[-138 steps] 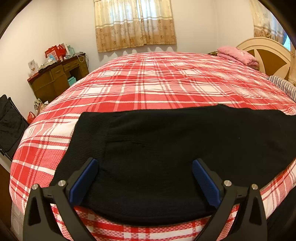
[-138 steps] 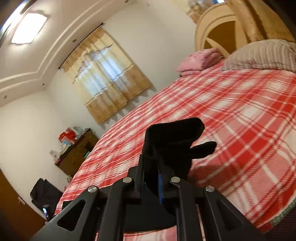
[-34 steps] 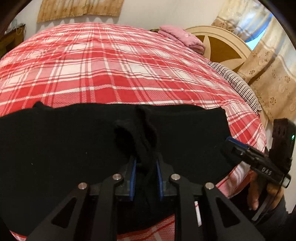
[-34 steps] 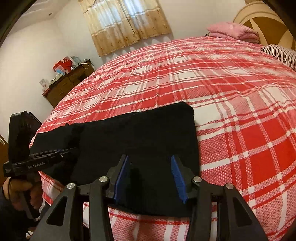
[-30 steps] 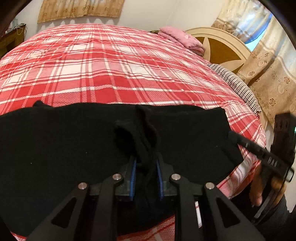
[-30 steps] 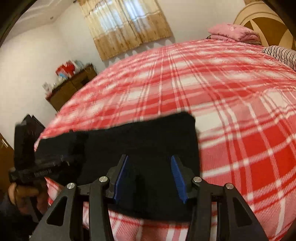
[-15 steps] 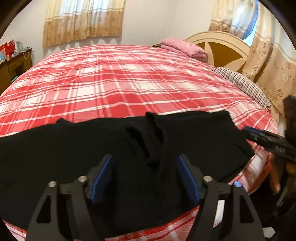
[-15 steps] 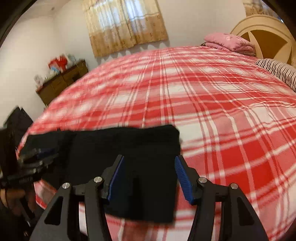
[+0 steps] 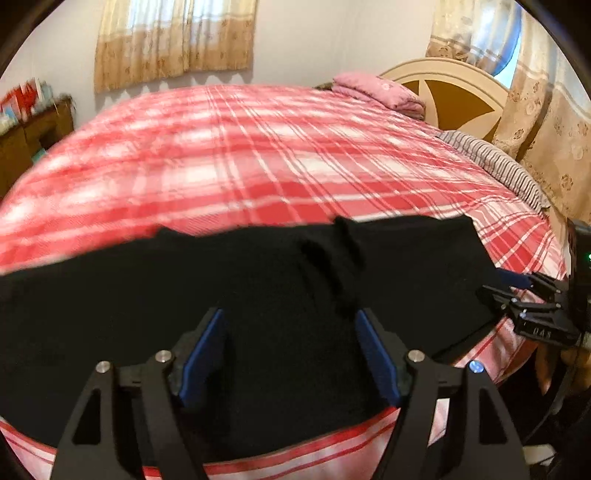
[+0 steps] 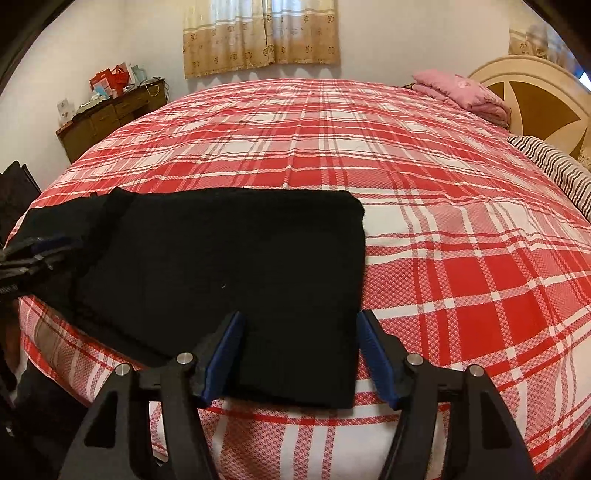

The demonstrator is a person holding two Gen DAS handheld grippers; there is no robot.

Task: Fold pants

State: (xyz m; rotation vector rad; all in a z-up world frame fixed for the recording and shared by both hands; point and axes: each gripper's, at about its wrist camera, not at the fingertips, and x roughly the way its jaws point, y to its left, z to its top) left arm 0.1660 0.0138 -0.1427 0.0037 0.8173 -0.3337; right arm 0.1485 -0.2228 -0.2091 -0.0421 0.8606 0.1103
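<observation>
The black pants (image 9: 184,295) lie folded flat along the near edge of the red plaid bed (image 9: 258,155), with a raised crease (image 9: 332,266) near their middle. My left gripper (image 9: 291,354) is open and empty just above the pants. In the right wrist view the pants (image 10: 229,258) end in a straight folded edge on the right. My right gripper (image 10: 301,354) is open and empty over their near right corner. The right gripper also shows in the left wrist view (image 9: 517,295), and the left gripper in the right wrist view (image 10: 33,251).
A pink folded blanket (image 10: 461,92) and striped pillows (image 10: 554,162) lie by the cream headboard (image 10: 535,85). A wooden dresser (image 10: 110,110) with clutter stands far left under the curtained window (image 10: 258,33). A black bag (image 10: 14,188) sits at the left.
My left gripper has let go of the pinched pants fold and opened, then pulled back. My right gripper stayed open and shifted right to the folded edge.
</observation>
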